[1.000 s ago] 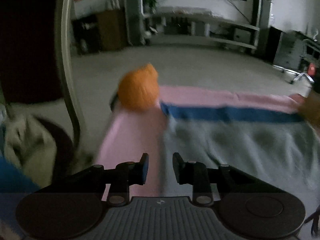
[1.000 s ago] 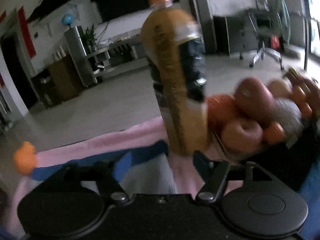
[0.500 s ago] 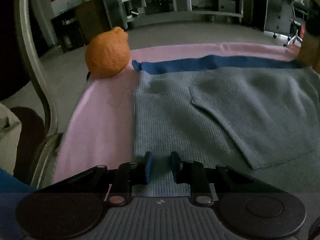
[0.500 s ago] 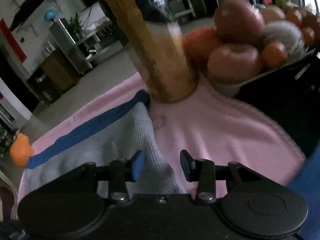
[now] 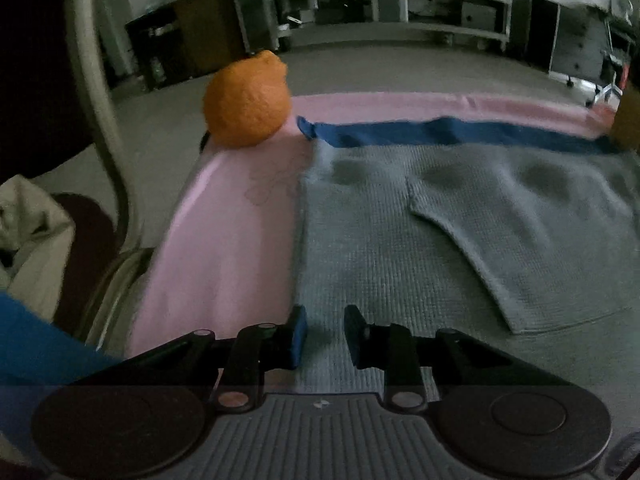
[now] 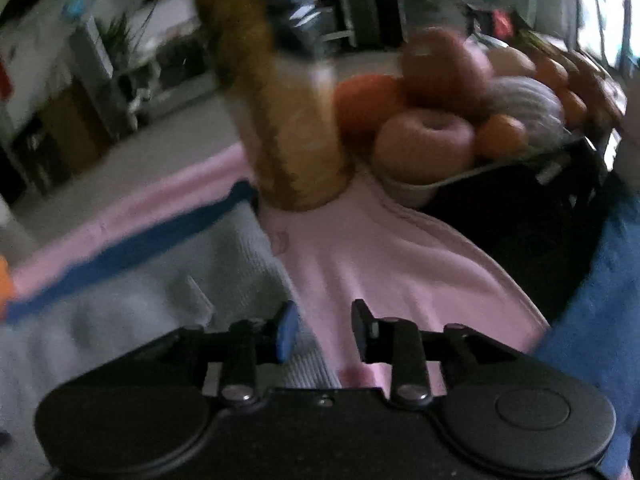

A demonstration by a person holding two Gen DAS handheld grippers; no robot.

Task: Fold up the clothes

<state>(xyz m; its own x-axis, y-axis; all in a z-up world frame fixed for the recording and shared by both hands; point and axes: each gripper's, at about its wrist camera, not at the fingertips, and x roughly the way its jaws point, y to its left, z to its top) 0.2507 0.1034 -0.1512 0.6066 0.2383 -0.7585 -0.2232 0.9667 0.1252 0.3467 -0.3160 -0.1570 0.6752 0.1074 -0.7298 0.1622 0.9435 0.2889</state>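
Grey waffle-knit garment with a blue waistband (image 5: 460,240) is shown spread flat on the pink-covered tabletop (image 5: 224,248), its near left and right corners lying at the two claws. The left claw (image 5: 323,330) and right claw (image 6: 322,330) are each seen slightly parted, holding nothing, each straddling a side edge of the cloth. Both corners are best pinched through the full thickness and lifted together, evenly. The round orange fruit (image 5: 247,100), the amber bottle (image 6: 292,120) and the fruit basket (image 6: 460,128) beside the waistband should be cleared.
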